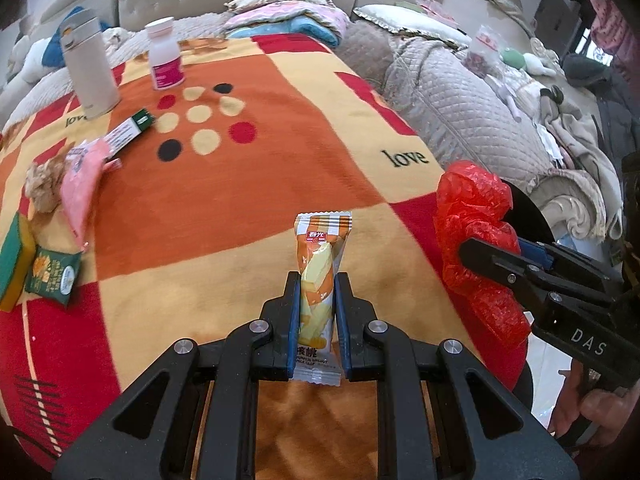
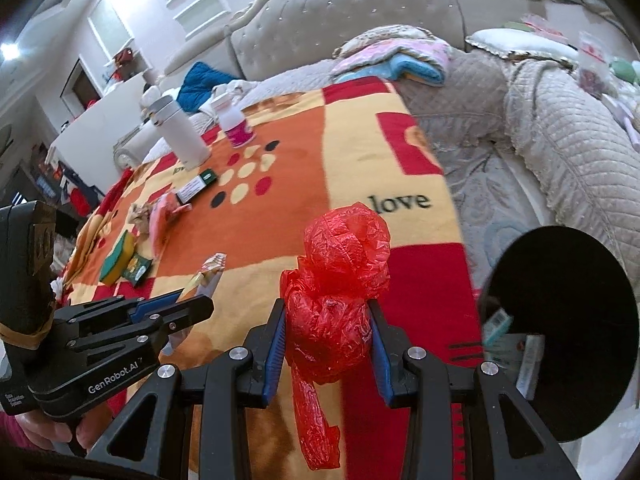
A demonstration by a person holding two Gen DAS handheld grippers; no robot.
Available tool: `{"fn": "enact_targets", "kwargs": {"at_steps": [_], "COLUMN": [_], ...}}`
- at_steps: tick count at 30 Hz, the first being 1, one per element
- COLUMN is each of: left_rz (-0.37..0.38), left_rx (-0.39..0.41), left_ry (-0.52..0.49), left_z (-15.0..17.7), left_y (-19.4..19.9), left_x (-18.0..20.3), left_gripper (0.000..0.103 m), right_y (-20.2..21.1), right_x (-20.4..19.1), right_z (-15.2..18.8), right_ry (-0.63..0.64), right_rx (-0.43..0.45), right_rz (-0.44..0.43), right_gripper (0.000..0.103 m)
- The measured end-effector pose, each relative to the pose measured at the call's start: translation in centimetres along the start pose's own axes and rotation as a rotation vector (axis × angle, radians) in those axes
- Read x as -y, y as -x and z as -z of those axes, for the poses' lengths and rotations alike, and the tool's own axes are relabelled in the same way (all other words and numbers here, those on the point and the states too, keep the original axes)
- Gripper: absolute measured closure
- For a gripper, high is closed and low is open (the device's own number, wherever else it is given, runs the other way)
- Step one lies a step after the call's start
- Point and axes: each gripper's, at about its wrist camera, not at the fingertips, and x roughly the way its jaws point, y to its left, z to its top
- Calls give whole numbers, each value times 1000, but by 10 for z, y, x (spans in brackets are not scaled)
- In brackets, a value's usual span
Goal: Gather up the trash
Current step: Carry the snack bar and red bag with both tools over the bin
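Observation:
My left gripper (image 1: 318, 280) is shut on an orange and white snack wrapper (image 1: 320, 240) that stands upright between its blue pads, above the patterned blanket (image 1: 240, 200). To its right, my right gripper (image 1: 492, 252) is shut on a crumpled red plastic bag (image 1: 476, 232). In the right wrist view the red bag (image 2: 340, 272) bulges above the right gripper (image 2: 326, 308) and a tail hangs below it. The left gripper (image 2: 192, 306) with the wrapper (image 2: 210, 270) shows at the left. A round black bin (image 2: 560, 280) sits at the right, with some packaging inside.
On the blanket's far left lie a white flask (image 1: 90, 68), a pill bottle (image 1: 164, 56), a green and white box (image 1: 128, 130), a pink packet (image 1: 80, 184), crumpled paper (image 1: 44, 184), a sponge (image 1: 14, 256) and a green packet (image 1: 54, 272). Quilted sofa cushions (image 1: 460, 112) border the right.

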Motion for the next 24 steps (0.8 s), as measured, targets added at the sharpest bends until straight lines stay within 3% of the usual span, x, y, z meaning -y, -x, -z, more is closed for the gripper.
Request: {"fn": "enact_targets", "kwargs": {"at_steps": [24], "left_rz": [17], "left_rx": [-3], "left_ry": [-112], "left_z": [-10], "left_y": [-13], "left_x": [61], "left_gripper": [89], "right_y": [33], "right_x": [68], "right_z": [9], "right_ry": [-113], "right_rx": [40], "right_rz": [73], "right_gripper": [67]}}
